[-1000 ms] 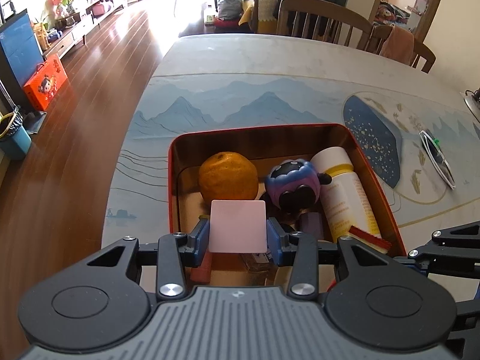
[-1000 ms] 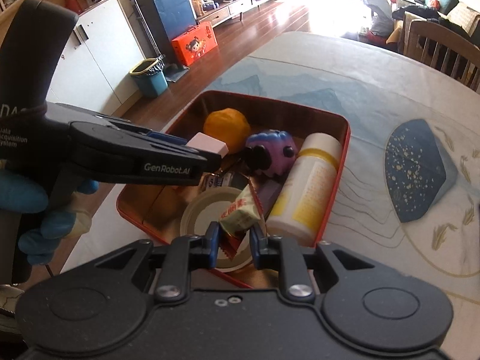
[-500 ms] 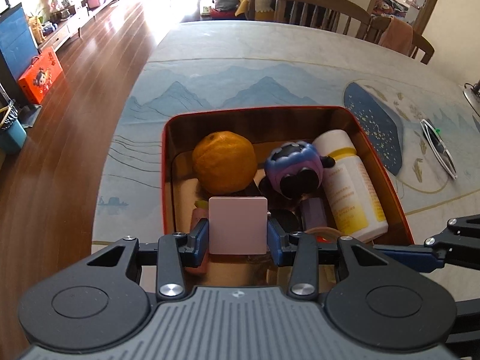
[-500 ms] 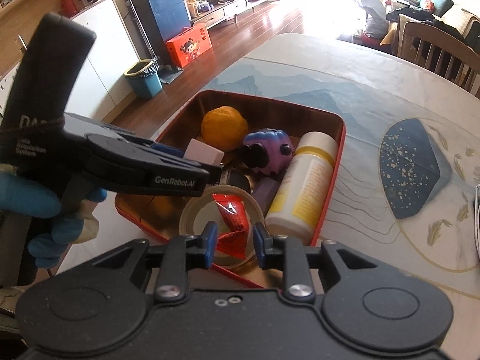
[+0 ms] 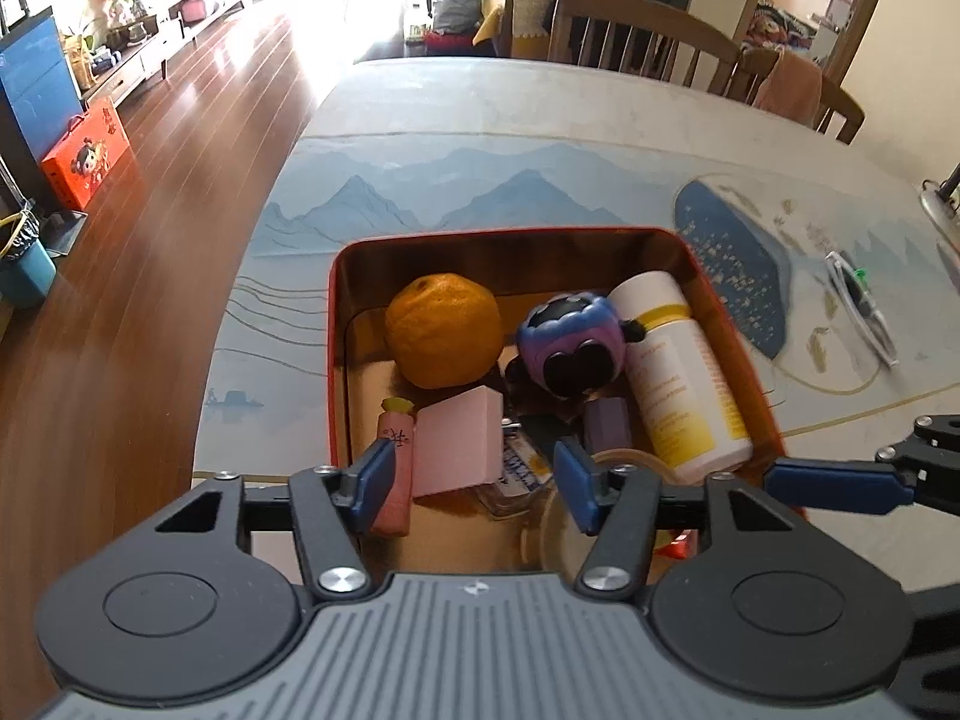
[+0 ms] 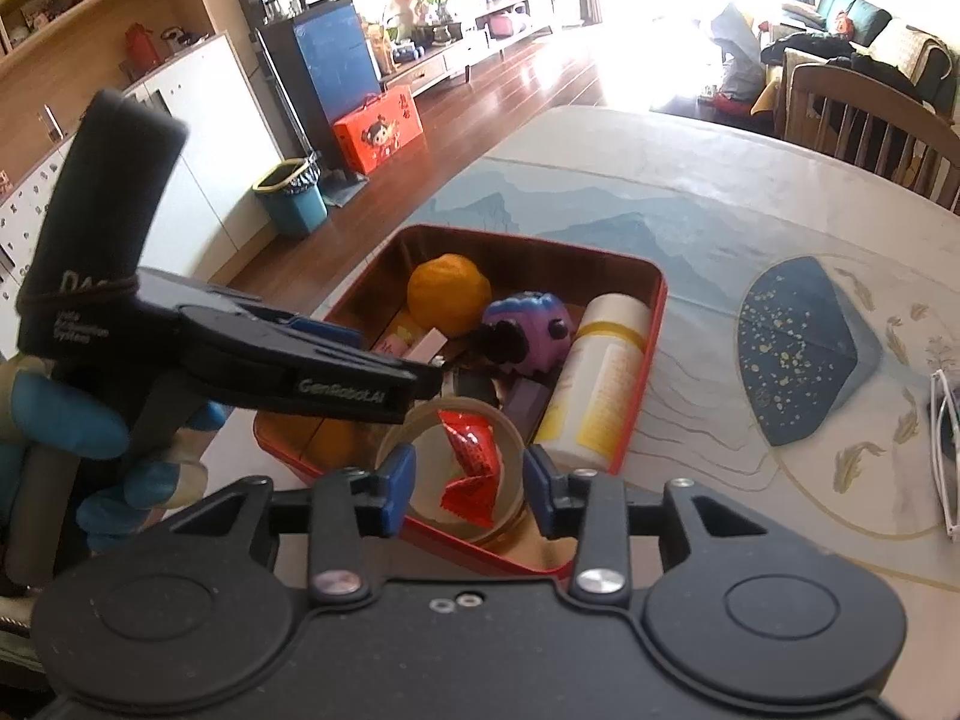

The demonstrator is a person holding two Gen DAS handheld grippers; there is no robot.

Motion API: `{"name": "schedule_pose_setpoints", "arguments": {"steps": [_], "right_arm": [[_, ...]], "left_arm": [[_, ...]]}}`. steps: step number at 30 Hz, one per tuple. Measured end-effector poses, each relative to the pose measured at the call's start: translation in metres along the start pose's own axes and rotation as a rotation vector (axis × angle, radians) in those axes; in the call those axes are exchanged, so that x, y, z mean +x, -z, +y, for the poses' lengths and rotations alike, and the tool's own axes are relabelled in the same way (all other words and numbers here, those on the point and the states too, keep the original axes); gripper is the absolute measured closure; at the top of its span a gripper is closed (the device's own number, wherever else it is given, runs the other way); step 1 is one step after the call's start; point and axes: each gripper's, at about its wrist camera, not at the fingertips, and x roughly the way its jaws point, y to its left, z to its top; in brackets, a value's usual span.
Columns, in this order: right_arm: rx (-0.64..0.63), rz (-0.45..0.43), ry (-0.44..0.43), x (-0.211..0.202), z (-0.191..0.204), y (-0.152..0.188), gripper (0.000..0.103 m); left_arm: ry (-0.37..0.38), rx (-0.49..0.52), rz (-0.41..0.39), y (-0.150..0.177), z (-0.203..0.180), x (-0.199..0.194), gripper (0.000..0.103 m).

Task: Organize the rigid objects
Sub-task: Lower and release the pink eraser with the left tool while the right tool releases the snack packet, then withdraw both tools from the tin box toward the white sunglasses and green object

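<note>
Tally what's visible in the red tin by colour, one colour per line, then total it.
Contents of the red tin:
Orange: 1, the orange fruit
Purple: 2, the toy and small block
Pink: 2, the block and tube
White-yellow: 1, the bottle
Red: 1, the packet
Total: 7

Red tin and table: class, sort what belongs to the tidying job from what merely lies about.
Job:
red tin
orange
purple toy
white bottle
pink block
red packet

Lying about:
sunglasses
chairs
bin
</note>
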Motion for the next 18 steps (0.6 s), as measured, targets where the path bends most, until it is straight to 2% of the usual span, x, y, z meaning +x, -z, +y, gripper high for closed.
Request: {"name": "schedule_pose_setpoints", "arguments": {"steps": [4, 8, 13, 15, 18], "right_arm": [[-0.002, -0.034, 0.005, -0.011, -0.003, -0.001, 0.056], [-0.008, -0.063, 0.010, -0.022, -0.008, -0.001, 0.044], [-0.022, -0.105, 0.014, -0.039, -0.015, 0.000, 0.037], [-0.020, -0.126, 0.017, -0.047, -0.021, 0.001, 0.031], [-0.013, -0.152, 0.029, -0.057, -0.032, 0.004, 0.029]], "left_arm": [[0.003, 0.002, -0.036, 0.001, -0.006, -0.015, 0.042], [-0.009, 0.002, -0.086, -0.002, -0.016, -0.031, 0.036], [-0.022, 0.005, -0.130, -0.006, -0.028, -0.045, 0.036], [-0.026, 0.007, -0.146, -0.007, -0.035, -0.049, 0.032], [-0.027, 0.010, -0.164, -0.008, -0.047, -0.054, 0.030]]}}
